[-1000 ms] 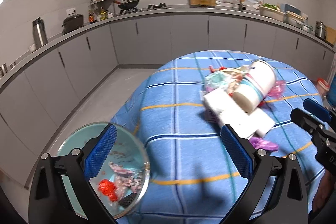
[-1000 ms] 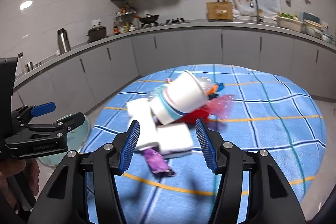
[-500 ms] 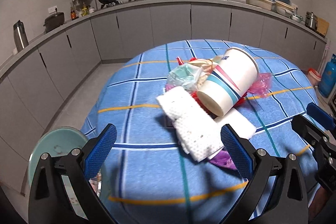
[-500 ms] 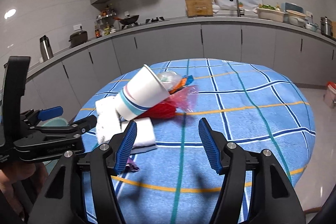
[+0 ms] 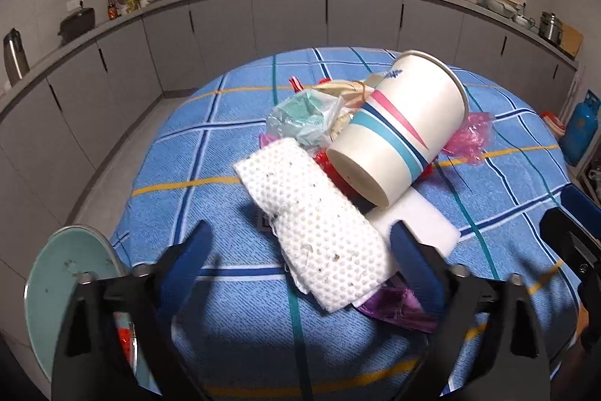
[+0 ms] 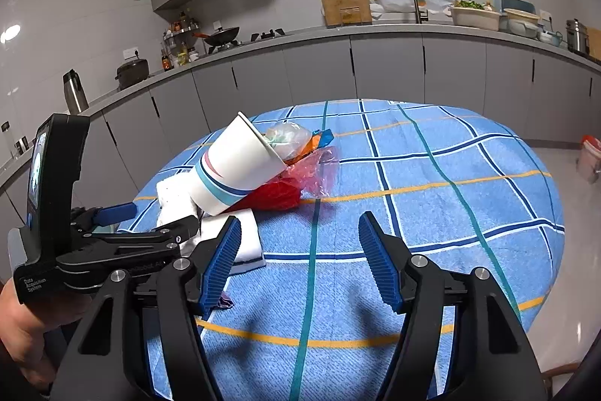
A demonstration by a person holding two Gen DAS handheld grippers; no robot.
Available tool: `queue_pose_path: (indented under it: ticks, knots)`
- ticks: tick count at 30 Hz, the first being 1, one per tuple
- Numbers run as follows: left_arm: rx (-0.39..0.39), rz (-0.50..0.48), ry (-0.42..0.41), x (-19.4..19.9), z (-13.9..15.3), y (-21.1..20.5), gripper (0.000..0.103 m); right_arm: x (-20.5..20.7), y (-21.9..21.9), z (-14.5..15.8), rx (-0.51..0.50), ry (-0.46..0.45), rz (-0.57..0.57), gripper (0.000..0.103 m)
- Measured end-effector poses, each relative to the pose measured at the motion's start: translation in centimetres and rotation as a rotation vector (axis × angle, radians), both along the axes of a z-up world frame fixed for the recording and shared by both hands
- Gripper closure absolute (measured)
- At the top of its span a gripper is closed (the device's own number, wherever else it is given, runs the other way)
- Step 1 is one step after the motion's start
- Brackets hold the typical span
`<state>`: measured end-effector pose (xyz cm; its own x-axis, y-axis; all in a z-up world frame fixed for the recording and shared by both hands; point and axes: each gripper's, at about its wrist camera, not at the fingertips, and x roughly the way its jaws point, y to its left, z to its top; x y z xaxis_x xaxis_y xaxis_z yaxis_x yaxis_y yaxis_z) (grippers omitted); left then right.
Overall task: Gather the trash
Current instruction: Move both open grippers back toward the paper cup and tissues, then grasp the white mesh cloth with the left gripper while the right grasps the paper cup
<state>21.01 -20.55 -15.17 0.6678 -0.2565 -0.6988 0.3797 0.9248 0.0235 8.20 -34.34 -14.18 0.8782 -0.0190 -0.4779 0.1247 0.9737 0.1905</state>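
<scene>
A pile of trash lies on the blue checked tablecloth [image 5: 195,153]. On top is a tipped white paper cup [image 5: 398,134] with teal and red stripes, also in the right wrist view [image 6: 236,168]. A dimpled white paper towel [image 5: 319,228], a clear plastic bag [image 5: 304,115], a pink wrapper [image 5: 469,138], a red wrapper [image 6: 274,196] and a purple wrapper [image 5: 398,307] lie around it. My left gripper [image 5: 300,265] is open, its fingers on either side of the towel's near end. My right gripper [image 6: 296,258] is open and empty over bare cloth right of the pile.
A teal trash bin [image 5: 71,288] with red scraps inside stands on the floor by the table's left edge. Grey kitchen cabinets [image 5: 289,14] curve round behind. A blue gas bottle [image 5: 580,130] stands at the far right.
My left gripper has swung from above the bin to the pile and come close to the towel. My right gripper has shifted right, off the pile.
</scene>
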Motion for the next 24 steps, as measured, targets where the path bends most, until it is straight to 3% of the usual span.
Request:
queue_pose_path:
  ticks: [2, 8, 10, 22, 24]
  knots:
    - [-0.019, -0.023, 0.034, 0.1, -0.4, 0.1, 0.033, 0.1, 0.1, -0.1, 0.0, 0.002, 0.003, 0.038]
    - [-0.055, -0.086, 0.069, -0.7, -0.7, -0.1, 0.077, 0.1, 0.5, 0.0, -0.008, 0.004, 0.007, 0.038]
    - [-0.067, -0.093, 0.067, -1.0, -0.4, 0.2, 0.083, 0.1, 0.5, 0.0, -0.01, 0.003, 0.006, 0.038]
    - [-0.049, -0.046, -0.075, -3.2, 3.2, 2.6, 0.088, 0.5, 1.8, 0.6, -0.034, -0.006, 0.03, 0.036]
    - [-0.036, -0.029, -0.091, -3.1, 3.4, 3.2, 0.088, 0.9, 2.3, 0.9, -0.046, -0.014, 0.04, 0.031]
